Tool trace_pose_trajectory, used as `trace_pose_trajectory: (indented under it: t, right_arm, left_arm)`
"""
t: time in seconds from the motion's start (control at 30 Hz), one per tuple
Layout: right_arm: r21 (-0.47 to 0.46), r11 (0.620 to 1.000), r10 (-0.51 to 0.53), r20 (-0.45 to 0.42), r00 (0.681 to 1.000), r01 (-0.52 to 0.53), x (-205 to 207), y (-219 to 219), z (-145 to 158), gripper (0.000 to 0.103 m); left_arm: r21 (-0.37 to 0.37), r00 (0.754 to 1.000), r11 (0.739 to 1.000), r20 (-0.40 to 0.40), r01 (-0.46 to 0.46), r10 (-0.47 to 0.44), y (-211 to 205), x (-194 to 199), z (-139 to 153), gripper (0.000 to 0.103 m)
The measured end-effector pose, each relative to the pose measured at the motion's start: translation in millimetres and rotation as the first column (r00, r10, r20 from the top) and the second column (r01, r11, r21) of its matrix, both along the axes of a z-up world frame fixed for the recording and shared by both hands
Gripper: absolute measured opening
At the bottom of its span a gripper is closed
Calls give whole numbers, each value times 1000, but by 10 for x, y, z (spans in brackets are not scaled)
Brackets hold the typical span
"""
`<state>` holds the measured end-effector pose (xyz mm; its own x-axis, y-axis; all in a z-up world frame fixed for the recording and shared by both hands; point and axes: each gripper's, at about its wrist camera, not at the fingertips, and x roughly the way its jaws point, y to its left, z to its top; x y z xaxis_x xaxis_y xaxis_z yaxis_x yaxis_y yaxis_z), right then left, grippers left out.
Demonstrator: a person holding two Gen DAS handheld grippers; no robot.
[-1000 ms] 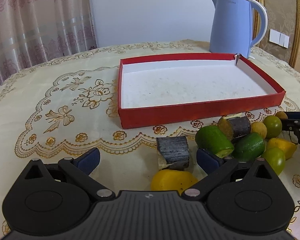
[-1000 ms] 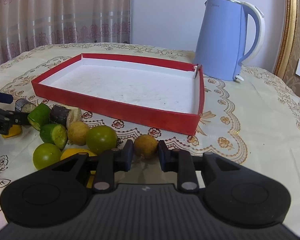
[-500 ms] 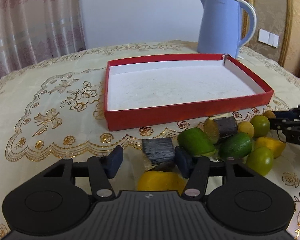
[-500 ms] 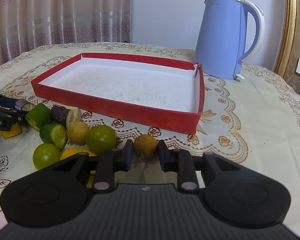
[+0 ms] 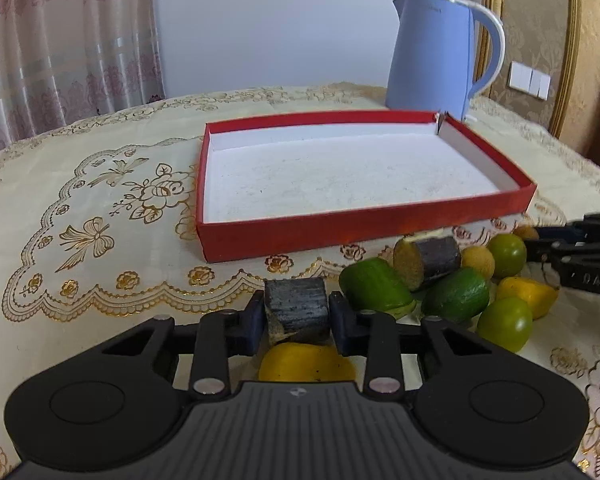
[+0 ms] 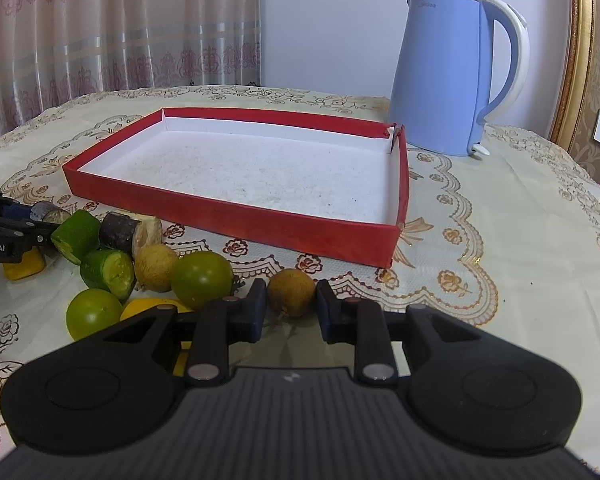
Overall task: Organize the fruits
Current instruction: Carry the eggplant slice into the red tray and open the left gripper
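Between the pads of the left tool [image 5: 296, 314], which stood wide apart a second ago, a dark cut piece [image 5: 296, 310] is now clamped, just above a yellow fruit [image 5: 306, 362] on the bench [image 5: 80, 312]. To its right, a heap of green pieces [image 5: 374, 284], a second dark piece [image 5: 428, 256], green round fruits [image 5: 504, 324] and a small brown fruit [image 5: 477, 260] is crowded against the near wall of the red tray [image 5: 340, 232], whose white floor holds no fruit. Farther right, the right tool [image 6: 291, 306] is kept clamped, as before, on a brown round fruit [image 6: 291, 291] resting on the bench. Behind the tray, a blue kettle [image 6: 444, 76] is seen.
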<state>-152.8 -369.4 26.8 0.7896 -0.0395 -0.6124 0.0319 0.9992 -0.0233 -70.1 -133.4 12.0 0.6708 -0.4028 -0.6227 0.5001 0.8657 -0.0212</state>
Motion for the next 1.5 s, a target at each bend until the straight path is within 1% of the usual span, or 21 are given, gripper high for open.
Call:
trace_pose_trajectory:
  t: [0.13,0.27,0.4,0.53,0.67,0.73,0.83,0.9,1.0,1.2,1.43,1.5]
  right_arm:
    - [-1,1000,0,0,1000,0,1,-6,0,25]
    - [-1,1000,0,0,1000,0,0,-1,0,25]
    - [4,1000,0,-2,1000,0,4,-9,-2,25]
    - [2,1000,0,-2,1000,0,3,-4,-8,25]
    - [4,1000,0,-4,1000,0,4,-6,-9,25]
    - [6,1000,0,-4,1000,0,6,-7,-9,25]
    - [7,1000,0,-4,1000,0,3,-2,-8,25]
    - [9,1000,1,-5,1000,-1,3,-3,-7,25]
    - [4,1000,1,-5,1000,-1,5,-1,-8,25]
    - [4,1000,2,-5,1000,-2,11,-5,-8,25]
    - [0,1000,2,-6,1000,-2,16,-7,-9,25]
    - [-3,1000,2,-6,1000,-2,15,-2,-9,25]
  left_arm:
    - [-18,999,1000,48,-2,3,43,-5,173,32]
    - [-29,995,1000,101,3,0,11,113,379,32]
    - [-50,993,999,116,6,0,-97,362,508,32]
    - [-37,985,999,174,-10,16,-302,619,591,32]
    - [-47,978,998,202,-44,52,-459,909,629,32]
    - [-55,979,996,186,-70,79,-502,1050,572,32]
    - [-51,985,994,137,-98,104,-534,1226,406,32]
    - [-41,987,993,112,-109,113,-539,1292,301,32]
    - [-46,988,991,83,-126,130,-520,1358,204,32]
    - [-73,992,991,42,-114,117,-489,1460,139,32]
    - [-48,995,994,-8,-101,101,-503,1573,65,32]
    - [-42,995,994,-8,-101,101,-515,1579,50,32]
